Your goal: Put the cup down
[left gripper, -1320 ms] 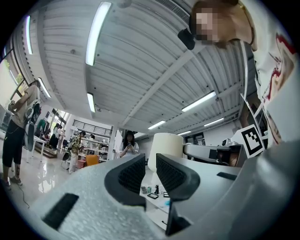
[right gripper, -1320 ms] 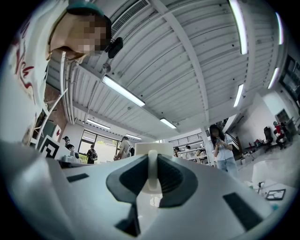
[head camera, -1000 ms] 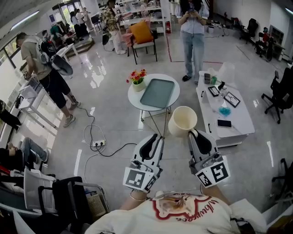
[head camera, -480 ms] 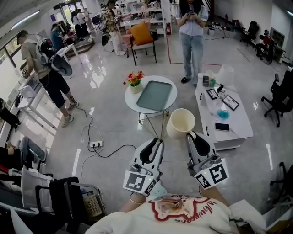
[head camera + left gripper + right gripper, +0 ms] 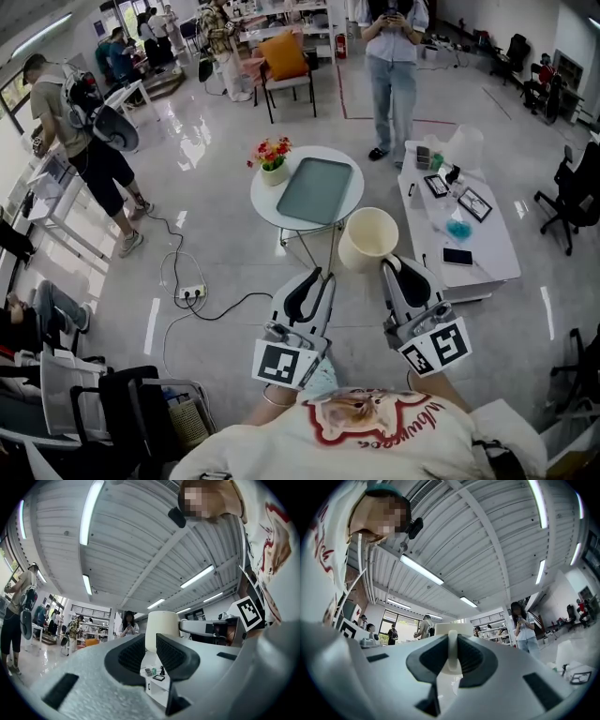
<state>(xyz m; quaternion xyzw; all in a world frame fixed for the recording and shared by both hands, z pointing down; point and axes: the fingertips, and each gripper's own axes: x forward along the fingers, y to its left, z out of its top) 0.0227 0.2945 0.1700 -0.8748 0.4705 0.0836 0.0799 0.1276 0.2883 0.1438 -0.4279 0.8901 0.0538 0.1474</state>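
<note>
Cream cup (image 5: 370, 237) in right tool (image 5: 388, 267) — tray (image 5: 319, 190) ahead.

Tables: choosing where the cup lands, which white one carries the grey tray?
The round white table, with the grey rectangular tray beside red flowers; the long white table holds only small clutter.
</note>
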